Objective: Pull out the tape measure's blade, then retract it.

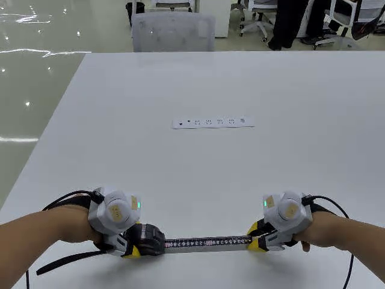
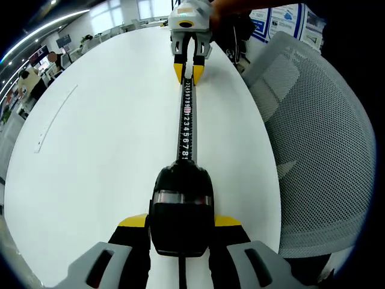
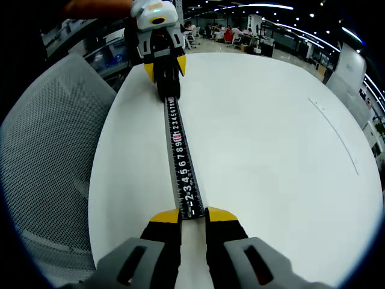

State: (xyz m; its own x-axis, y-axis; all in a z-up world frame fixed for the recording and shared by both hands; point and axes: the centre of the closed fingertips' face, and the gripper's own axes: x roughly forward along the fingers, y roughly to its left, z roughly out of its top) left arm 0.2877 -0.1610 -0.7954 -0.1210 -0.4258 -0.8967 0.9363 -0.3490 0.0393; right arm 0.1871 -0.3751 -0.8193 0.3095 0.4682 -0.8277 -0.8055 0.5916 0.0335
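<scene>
A black tape measure case [image 1: 146, 239] lies near the table's front edge, and my left gripper [image 1: 129, 244] is shut on it; in the left gripper view the case [image 2: 182, 208] sits between the yellow-tipped fingers [image 2: 133, 221]. Its blade [image 1: 207, 242] runs out to the right, numbers up. My right gripper [image 1: 252, 236] is shut on the blade's end. In the right gripper view the blade [image 3: 180, 162] stretches from the right gripper [image 3: 192, 214] to the case [image 3: 163, 78] held by the left gripper. The right gripper [image 2: 189, 71] appears at the far end of the blade [image 2: 186, 126].
The white table [image 1: 210, 168] carries a flat white strip [image 1: 212, 122] with small marks at its middle. A grey mesh chair [image 1: 173, 31] stands at the far edge; another mesh chair [image 2: 319, 156] is beside the table's near edge. People sit in the background.
</scene>
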